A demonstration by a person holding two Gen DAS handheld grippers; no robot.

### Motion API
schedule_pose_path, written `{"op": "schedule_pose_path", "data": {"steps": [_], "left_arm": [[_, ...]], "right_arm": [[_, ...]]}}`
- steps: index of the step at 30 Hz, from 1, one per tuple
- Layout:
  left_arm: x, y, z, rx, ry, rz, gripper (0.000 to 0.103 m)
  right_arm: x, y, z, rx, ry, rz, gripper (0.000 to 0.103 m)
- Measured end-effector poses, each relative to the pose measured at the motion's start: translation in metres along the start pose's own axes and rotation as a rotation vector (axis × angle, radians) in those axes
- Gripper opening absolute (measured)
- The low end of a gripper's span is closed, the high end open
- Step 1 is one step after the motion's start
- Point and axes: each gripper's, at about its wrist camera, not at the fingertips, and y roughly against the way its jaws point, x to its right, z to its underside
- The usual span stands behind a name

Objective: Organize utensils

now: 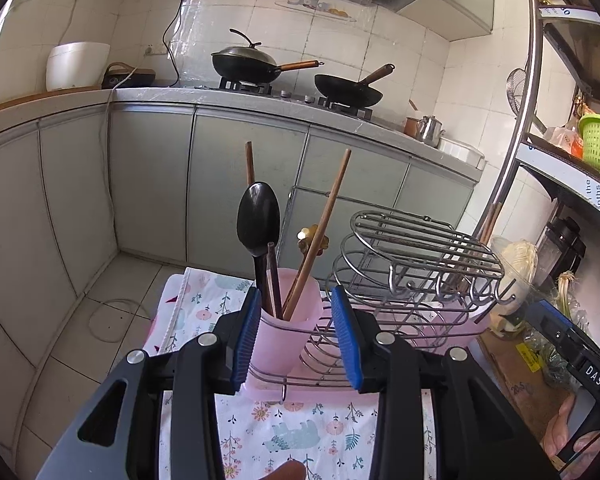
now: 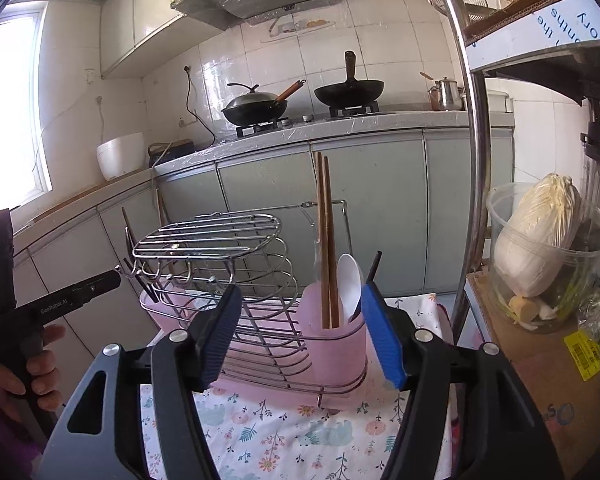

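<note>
Both sets of fingers, left gripper point(image 1: 298, 338) and right gripper point(image 2: 302, 336), stand released before the pink cups point(image 1: 286, 340) holding chopsticks point(image 2: 326, 240) and spoons point(image 1: 258, 218).

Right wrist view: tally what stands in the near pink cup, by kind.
Chopsticks: 2
White spoon: 1
Black stick: 1
Total: 4 in the cup

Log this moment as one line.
left tongs: open, empty | right tongs: open, empty | utensils: standing in pink cups | rack: on cloth
</note>
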Motion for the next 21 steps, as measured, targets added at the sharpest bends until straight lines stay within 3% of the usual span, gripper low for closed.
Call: {"op": "schedule_pose_path", "data": {"steps": [6,21], "left_arm": [[0.007,0.027,0.012,-0.001,-0.022,0.012,0.036],[0.03,0.078,0.059,-0.039,-0.06,0.032,0.036]], "right_arm": [[-0.014,0.016,0.011,-0.03,-0.001,-0.001,0.071],[-0.048,0.049,0.052,-0.107,-0.01,0.013,0.072]]}}
